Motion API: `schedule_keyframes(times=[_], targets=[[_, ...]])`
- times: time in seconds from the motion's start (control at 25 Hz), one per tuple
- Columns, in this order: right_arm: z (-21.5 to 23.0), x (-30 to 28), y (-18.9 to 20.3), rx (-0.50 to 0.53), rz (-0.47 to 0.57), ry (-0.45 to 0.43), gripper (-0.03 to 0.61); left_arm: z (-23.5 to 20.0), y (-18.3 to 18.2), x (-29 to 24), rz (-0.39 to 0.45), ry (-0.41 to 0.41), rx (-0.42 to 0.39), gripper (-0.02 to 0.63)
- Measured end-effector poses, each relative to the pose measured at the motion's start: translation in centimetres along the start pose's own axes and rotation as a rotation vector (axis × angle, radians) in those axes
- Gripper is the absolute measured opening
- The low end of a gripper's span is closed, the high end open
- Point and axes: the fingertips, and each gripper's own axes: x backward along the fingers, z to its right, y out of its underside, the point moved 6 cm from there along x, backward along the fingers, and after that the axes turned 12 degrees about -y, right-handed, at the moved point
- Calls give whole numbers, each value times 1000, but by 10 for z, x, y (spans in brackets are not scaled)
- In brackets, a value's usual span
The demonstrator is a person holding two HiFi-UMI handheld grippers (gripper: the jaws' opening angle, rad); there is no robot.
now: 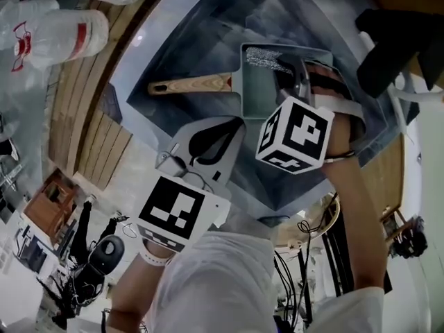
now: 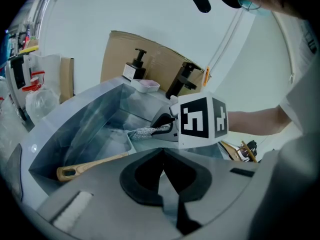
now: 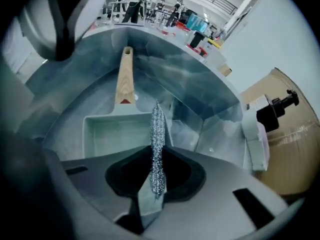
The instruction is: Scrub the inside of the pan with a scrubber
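Note:
A square grey pan (image 1: pixel 258 96) with a wooden handle (image 1: pixel 191 84) lies in the sink. My right gripper (image 1: pixel 295 71) hovers over the pan's far right corner, shut on a steel-wool scrubber (image 1: pixel 267 57). In the right gripper view the scrubber (image 3: pixel 157 134) stands pinched on edge between the jaws of the right gripper (image 3: pixel 156 156), above the pan (image 3: pixel 117 129). My left gripper (image 1: pixel 208 144) stays at the sink's near edge, short of the pan, shut and empty. The left gripper view shows its jaws closed together (image 2: pixel 162 156), with the handle (image 2: pixel 92 165) beyond them.
The steel sink (image 1: pixel 173 40) walls surround the pan closely. Plastic bottles (image 1: pixel 55 37) lie on the wooden counter at the left. Behind the sink stand a black faucet (image 2: pixel 182 81), a soap dispenser (image 2: pixel 135 66), a pink dish (image 2: pixel 146 85) and a cardboard sheet (image 2: pixel 160 59).

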Motion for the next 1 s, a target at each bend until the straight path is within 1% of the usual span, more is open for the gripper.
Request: schedule_keyframes(times=[0.12,0.44,0.68,0.88,1.0], targets=[[-13,2,1,31,16,-64,52,-2,2,2,-1,-4,5,5],[-51,10,6,154,-17,-158,52,-2,4,12,7,-8,-4,5],[-78,18,12,279,-51,-226,52,1,-1,19,19,-6,-15,5],[-89,23,15,327,-50,-273,52,2,-4,27,29,-11,-24,5],[-95,27,15,339,-52,-279,52,2,-6,34,36,-16,-30,5]])
